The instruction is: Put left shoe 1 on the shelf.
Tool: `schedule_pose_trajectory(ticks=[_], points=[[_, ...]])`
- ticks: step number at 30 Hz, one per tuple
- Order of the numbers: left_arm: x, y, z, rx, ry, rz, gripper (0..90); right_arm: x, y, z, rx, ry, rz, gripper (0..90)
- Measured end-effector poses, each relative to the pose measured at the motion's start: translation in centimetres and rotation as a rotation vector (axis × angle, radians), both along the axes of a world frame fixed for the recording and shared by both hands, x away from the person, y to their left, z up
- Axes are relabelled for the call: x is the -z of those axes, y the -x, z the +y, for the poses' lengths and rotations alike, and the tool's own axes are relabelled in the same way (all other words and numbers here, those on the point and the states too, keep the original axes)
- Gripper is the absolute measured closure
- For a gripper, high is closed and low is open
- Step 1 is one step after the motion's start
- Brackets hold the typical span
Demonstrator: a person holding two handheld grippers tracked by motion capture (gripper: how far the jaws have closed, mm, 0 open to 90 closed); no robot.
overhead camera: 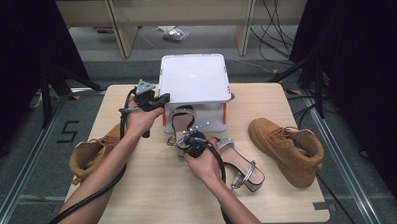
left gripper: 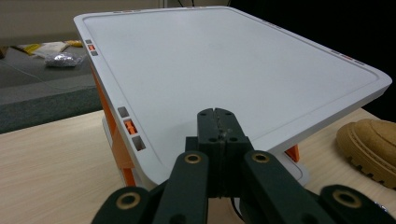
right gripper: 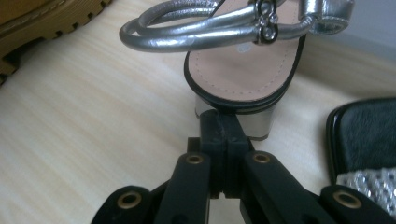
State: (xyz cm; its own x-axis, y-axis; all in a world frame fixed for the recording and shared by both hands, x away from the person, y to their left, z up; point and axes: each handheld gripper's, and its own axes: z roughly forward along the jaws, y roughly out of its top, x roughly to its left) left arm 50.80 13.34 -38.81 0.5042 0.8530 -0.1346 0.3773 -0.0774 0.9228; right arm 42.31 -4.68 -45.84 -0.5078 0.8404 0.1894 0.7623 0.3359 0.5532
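My left tongs (left gripper: 218, 122) and right tongs (right gripper: 219, 125) are both pinched empty; at twelve o'clock, a careless push could topple the sandal (right gripper: 243, 79) against the box (left gripper: 224, 70).

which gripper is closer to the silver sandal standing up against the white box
Right. The right gripper has its shut jaws at the block heel of the silver sandal. The left gripper is off to the sandal's left, with shut jaws at the edge of the white box lid.
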Motion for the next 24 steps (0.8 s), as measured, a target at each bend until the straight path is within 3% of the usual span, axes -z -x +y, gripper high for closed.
schedule_pose_trajectory(ticks=[12, 13, 24], points=[[0.0, 0.0, 0.0, 0.002, -0.003, 0.002, 89.7, -0.3, -2.7, 1.1, 0.049, 0.041, -0.108, 90.0], [0.0, 0.0, 0.0, 0.002, -0.003, 0.001, 89.7, -0.4, -3.3, 1.2, 0.043, 0.052, -0.135, 90.0], [0.0, 0.0, 0.0, 0.003, -0.002, 0.002, 89.8, -0.3, -5.3, 2.4, 0.081, 0.071, -0.2, 90.0]])
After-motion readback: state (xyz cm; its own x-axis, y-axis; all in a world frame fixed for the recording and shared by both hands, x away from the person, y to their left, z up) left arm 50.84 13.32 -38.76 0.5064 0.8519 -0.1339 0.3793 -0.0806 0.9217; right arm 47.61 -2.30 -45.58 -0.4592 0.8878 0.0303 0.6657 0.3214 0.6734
